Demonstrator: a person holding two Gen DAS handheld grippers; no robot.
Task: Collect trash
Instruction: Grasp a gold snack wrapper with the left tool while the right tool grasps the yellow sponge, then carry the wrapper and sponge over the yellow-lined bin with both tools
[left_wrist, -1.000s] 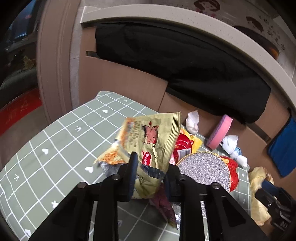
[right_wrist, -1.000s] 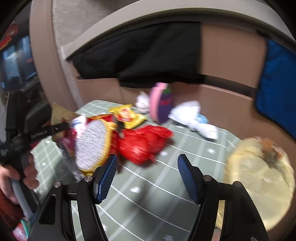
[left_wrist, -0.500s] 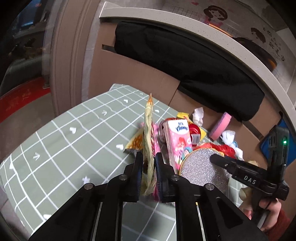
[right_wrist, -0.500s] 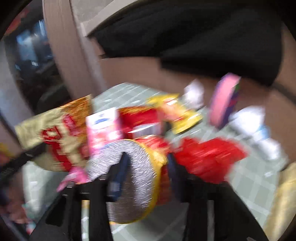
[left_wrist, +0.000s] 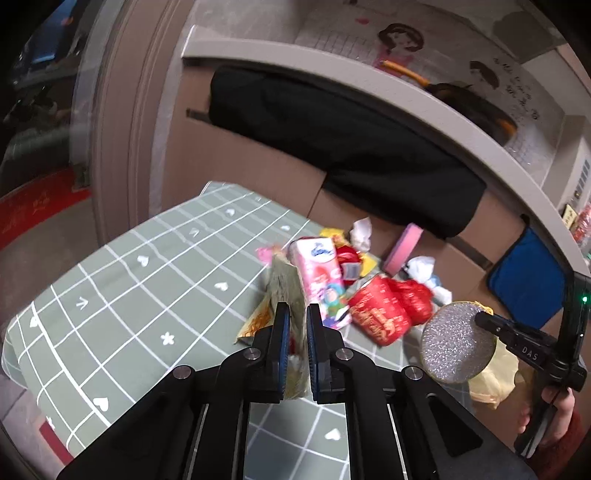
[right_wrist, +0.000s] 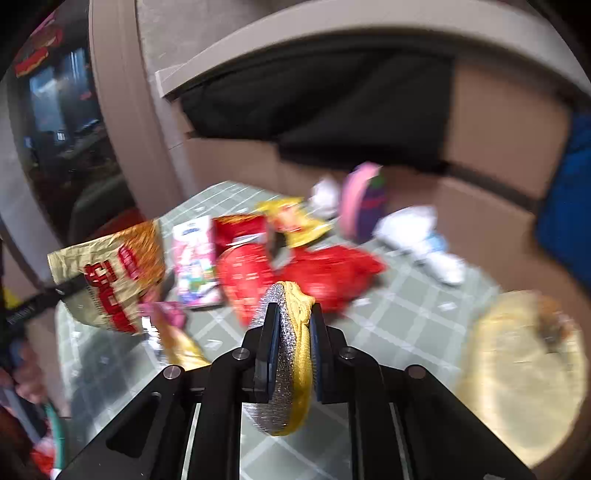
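Note:
My left gripper (left_wrist: 294, 310) holds a crumpled gold snack bag (left_wrist: 286, 284) edge-on above the green checked tablecloth (left_wrist: 129, 295); its jaws are closing and the pads press on the bag. In the right wrist view the same snack bag (right_wrist: 110, 273) shows its red print at the left. My right gripper (right_wrist: 293, 310) is shut on a round silver-glitter lid with a yellow rim (right_wrist: 286, 387). In the left wrist view that lid (left_wrist: 458, 341) hangs off the table at the right, in the right gripper (left_wrist: 487, 321) held by a hand.
On the cloth lie a pink carton (left_wrist: 317, 269), a red cup and wrapper (left_wrist: 384, 310), white tissues (left_wrist: 360, 232), a pink sponge (left_wrist: 402, 247) and a yellow bag (left_wrist: 491, 376). Behind them stand cardboard panels with a black cloth (left_wrist: 332, 136) and a blue cloth (left_wrist: 528, 280).
The left gripper has squeezed the snack bag flat and drawn it back from the pile. The right gripper has gone from wide open to shut on the silver lid and lifted it away.

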